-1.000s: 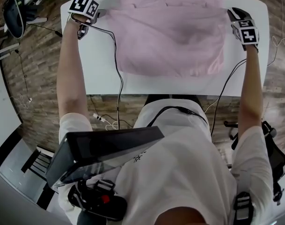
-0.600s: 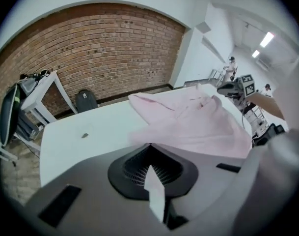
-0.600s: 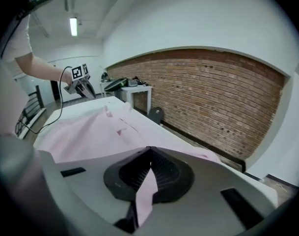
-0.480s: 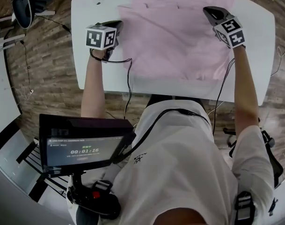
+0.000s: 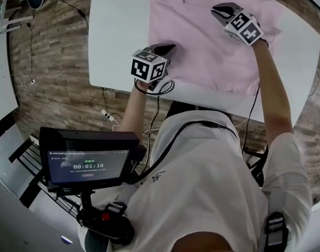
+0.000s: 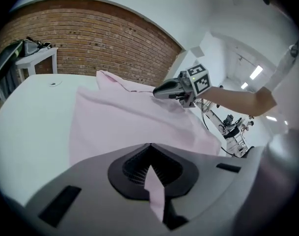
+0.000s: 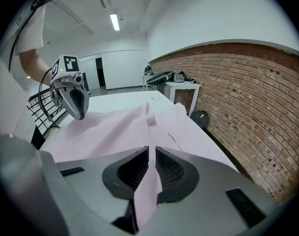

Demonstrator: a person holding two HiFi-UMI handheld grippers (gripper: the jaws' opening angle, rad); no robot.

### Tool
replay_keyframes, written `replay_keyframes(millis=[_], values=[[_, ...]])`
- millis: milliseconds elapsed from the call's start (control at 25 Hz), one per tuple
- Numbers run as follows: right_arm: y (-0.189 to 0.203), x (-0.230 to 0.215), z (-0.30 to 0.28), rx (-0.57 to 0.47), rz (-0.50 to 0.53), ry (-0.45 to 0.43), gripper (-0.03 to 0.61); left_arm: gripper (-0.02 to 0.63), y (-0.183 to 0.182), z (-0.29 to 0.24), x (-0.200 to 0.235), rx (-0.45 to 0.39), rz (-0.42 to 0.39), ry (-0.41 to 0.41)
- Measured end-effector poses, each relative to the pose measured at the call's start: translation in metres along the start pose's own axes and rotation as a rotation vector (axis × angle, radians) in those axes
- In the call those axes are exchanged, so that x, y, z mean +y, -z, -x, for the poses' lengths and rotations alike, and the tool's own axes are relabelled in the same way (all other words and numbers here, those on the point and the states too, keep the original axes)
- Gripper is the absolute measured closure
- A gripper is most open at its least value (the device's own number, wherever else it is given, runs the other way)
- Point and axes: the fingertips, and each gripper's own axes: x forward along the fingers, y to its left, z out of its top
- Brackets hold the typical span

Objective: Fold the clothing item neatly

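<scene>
cloth edge pulled nearer; screen 00:01:16

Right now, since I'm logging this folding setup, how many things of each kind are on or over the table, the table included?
Garments: 1, the pink garment
Grippers: 2, the left gripper and the right gripper, both shut on the garment; the right's jaws have just been closing, then easing, cloth between them
Tables: 1, the white table
Total: 4

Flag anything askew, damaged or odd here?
Nothing stands out. The pink fabric garment lies on the white table, raised into folds where the left tool and right tool pinch it.
</scene>
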Motion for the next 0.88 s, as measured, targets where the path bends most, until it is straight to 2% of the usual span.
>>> replay_keyframes(millis=[160,360,480,640,760,880], values=[[-0.003,0.0,-0.017,0.027,0.02,-0.038,0.522,0.612,0.008,-0.007,-0.014,0.0,-0.004,0.004],[0.011,0.0,-0.031,0.073,0.011,-0.063,0.508,0.612,0.009,-0.02,-0.028,-0.04,-0.029,0.013],[0.014,0.0,-0.033,0.085,-0.005,-0.069,0.508,0.612,0.016,-0.026,-0.031,-0.028,-0.028,0.001],[0.013,-0.002,-0.032,0.087,-0.008,-0.069,0.509,0.612,0.021,-0.031,-0.031,-0.033,0.014,-0.002],[0.006,-0.001,-0.025,0.078,0.011,-0.064,0.545,0.612,0.027,-0.034,-0.03,-0.016,0.026,-0.003],[0.001,-0.003,-0.016,0.079,0.048,-0.045,0.546,0.612,0.034,-0.035,-0.028,0.005,0.024,-0.019]])
